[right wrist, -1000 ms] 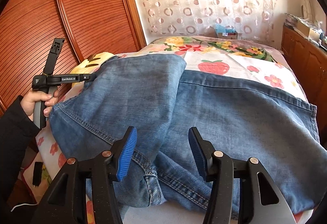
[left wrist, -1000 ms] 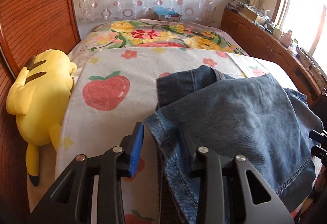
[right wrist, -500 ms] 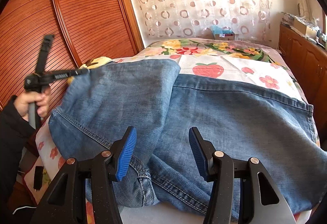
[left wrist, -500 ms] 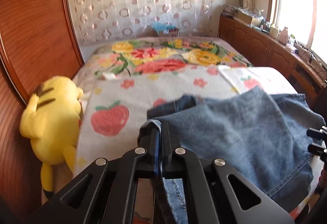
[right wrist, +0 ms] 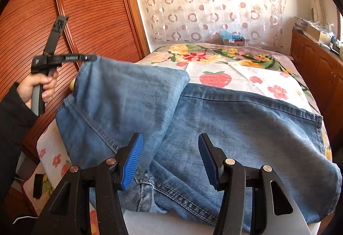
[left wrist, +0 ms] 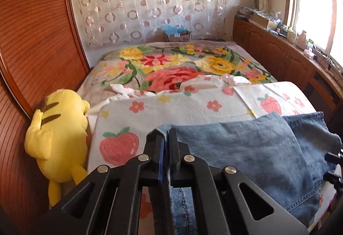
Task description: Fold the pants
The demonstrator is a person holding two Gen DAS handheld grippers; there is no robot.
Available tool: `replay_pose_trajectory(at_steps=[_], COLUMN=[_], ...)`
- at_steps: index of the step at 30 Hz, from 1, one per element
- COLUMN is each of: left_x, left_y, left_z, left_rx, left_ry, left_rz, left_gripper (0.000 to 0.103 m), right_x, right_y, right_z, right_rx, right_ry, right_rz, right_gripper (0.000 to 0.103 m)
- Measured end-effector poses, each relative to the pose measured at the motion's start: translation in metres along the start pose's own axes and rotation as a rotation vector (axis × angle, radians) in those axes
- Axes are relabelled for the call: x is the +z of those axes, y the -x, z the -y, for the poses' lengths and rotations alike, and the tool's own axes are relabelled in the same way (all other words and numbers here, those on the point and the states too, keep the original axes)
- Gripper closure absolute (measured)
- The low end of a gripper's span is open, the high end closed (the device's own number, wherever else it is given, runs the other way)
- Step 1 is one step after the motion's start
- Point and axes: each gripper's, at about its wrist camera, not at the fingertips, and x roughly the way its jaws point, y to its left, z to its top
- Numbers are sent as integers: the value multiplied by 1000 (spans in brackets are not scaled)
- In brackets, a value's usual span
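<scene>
Your left gripper (left wrist: pixel 165 149) has its fingers pinched tight on the hem edge of the jeans (right wrist: pixel 235 127), which lie across the strawberry-print sheet (left wrist: pixel 193 110) on the bed, one leg lifted at its end. Your right gripper (right wrist: pixel 169 162) hangs over the crotch seam with its fingers about half apart and nothing between them. To make this fold clean, carry the pinched hem in a smooth arc toward the waistband side, keeping the cloth taut enough that the leg does not bunch. Consider pressing the right gripper down near the seam as an anchor. Line up the edges before you let go, and keep clear of the yellow plush toy (left wrist: pixel 57 134) beside the bed.
</scene>
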Motion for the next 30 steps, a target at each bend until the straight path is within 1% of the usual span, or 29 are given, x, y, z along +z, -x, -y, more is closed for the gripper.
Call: replay_pose_trajectory(at_steps=[2, 6, 7, 9, 10, 11, 12, 19, 24, 27, 30], left_x=[-8, -18, -21, -25, -27, -28, -30, -39, -49, -56, -64], left_y=[0, 5, 9, 16, 20, 25, 32, 59, 65, 61, 55], left_z=[3, 12, 15, 21, 25, 28, 32, 61, 88, 107, 123], left_rx=[6, 5, -1, -10, -16, -25, -38, -104, -158, -150, -169], left_ry=[-9, -35, -40, -51, -59, -63, -66, -90, -116, -121, -117], left_rz=[-14, -17, -8, 8, 17, 33, 57, 120, 128, 113, 98], left_gripper=[83, 64, 55, 47, 35, 26, 26, 26, 26, 26, 26], right_x=[-1, -3, -4, -4, -5, -5, -7, -11, -16, -19, -21], right_y=[1, 2, 3, 4, 4, 5, 6, 14, 24, 31, 37], right_z=[2, 2, 2, 3, 3, 4, 4, 10, 20, 25, 31], right_rx=[-3, -9, -11, -14, -15, -17, -19, -36, -54, -73, -90], right_ry=[-6, -15, -16, -19, -21, -23, -23, -28, -44, -47, -51], right_rz=[1, 0, 1, 1, 0, -2, -3, -2, 5, 10, 19], right_gripper=[47, 47, 47, 47, 47, 47, 47, 47, 46, 46, 46])
